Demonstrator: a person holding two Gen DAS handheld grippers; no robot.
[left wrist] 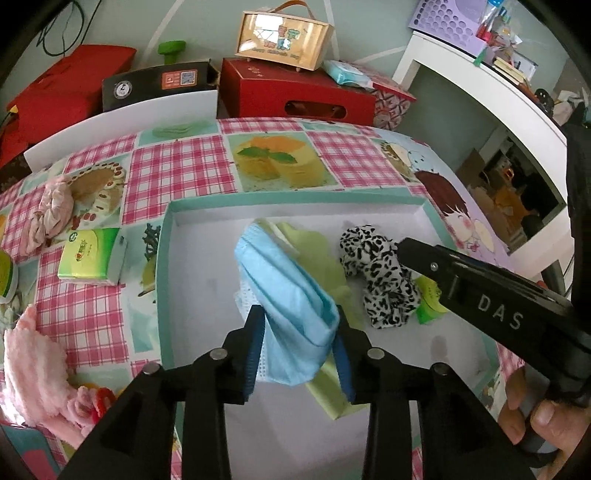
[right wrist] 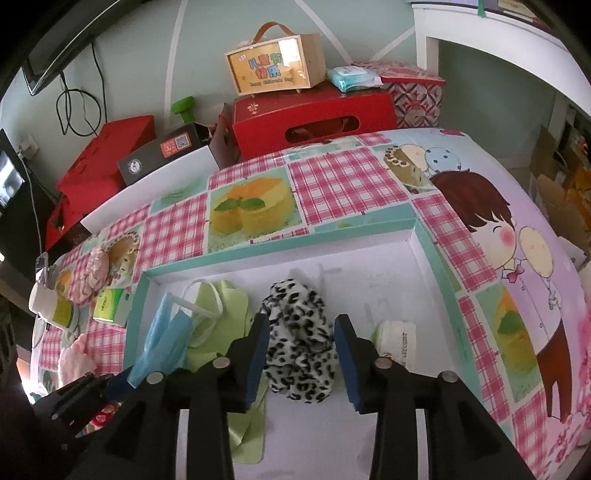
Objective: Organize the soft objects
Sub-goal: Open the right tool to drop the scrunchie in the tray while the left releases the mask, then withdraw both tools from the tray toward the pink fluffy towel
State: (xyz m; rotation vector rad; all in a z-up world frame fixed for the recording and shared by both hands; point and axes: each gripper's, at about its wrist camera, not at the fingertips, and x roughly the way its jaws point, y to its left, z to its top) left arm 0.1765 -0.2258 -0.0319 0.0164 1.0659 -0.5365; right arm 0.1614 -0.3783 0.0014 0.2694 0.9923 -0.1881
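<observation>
Holding a blue mask point(left wrist: 291, 295) over the tray point(left wrist: 295, 202).
Left claw point(left wrist: 300, 354) grips it; right claw point(right wrist: 301, 354), released, straddles the spotted scrunchie point(right wrist: 299, 332).

Bare tray floor point(right wrist: 399, 280) beyond leopard scrunchie point(right wrist: 299, 343).

Soft daylight is filling both views, coming evenly with only faint shadows inside the white tray point(left wrist: 207, 221). Glare is washing out the front of the little wooden case point(left wrist: 282, 35) at the far side. Fisheye distortion is bending the tablecloth point(right wrist: 332, 177) and shelf edges, and black vignetting is darkening the corners. The near black fingers point(right wrist: 255, 354) are looking slightly soft.
</observation>
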